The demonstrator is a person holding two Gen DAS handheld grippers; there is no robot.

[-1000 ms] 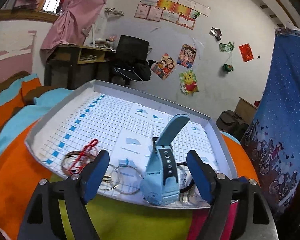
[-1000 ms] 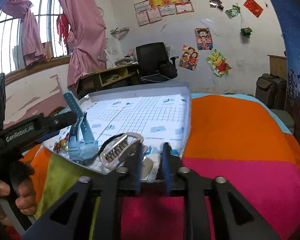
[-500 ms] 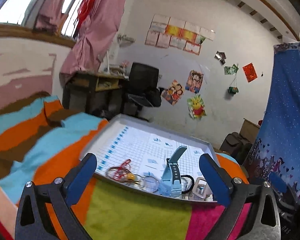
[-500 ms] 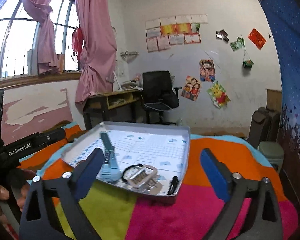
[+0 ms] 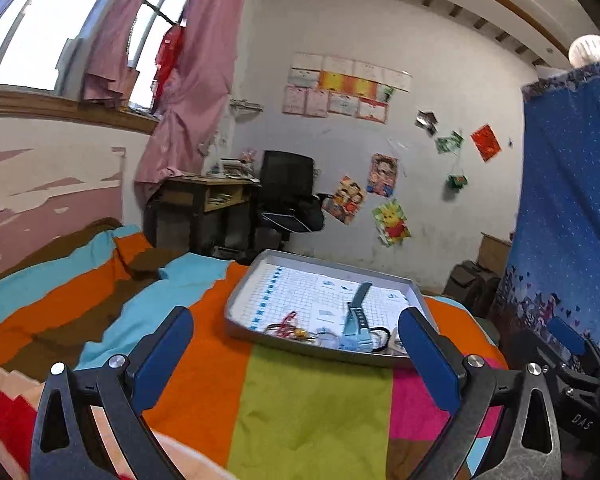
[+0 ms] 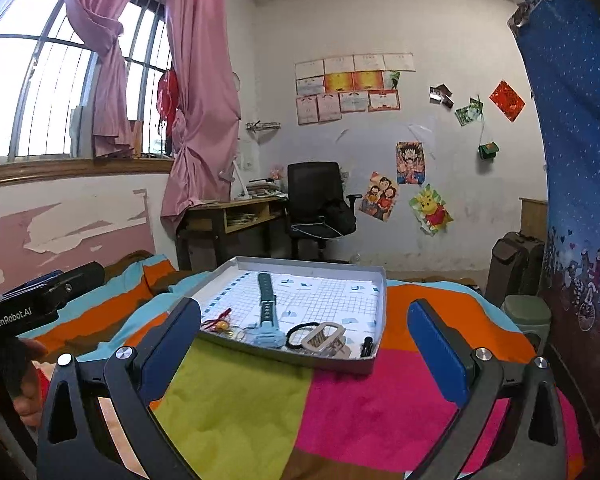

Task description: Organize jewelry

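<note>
A grey tray (image 5: 236, 320) lined with gridded paper lies on the striped blanket. At its near end sit a light blue watch (image 5: 356, 328) with one strap sticking up, a red cord bracelet (image 5: 284, 322), thin bangles and a black hair tie (image 5: 380, 334). The right wrist view shows the same tray (image 6: 300, 265), the watch (image 6: 266, 320), a silver hair clip (image 6: 324, 336) and a small black piece (image 6: 366, 346). My left gripper (image 5: 295, 314) hangs open and empty, well short of the tray. The jaws of my right gripper (image 6: 304, 306) are opening with nothing between them, also short of the tray.
The tray rests on a bed with a multicoloured blanket (image 6: 240, 408). Behind it stand a wooden desk (image 6: 228, 216) and a black office chair (image 6: 316, 204). A blue curtain (image 6: 580, 160) and suitcases (image 6: 512, 268) are to the right. A hand (image 6: 20, 380) holds the left gripper's body at the left edge.
Both grippers have drawn back and up from the tray, which now looks smaller. The right jaws went from nearly shut to wide; the left jaws widened. The jewelry stayed in the tray.
</note>
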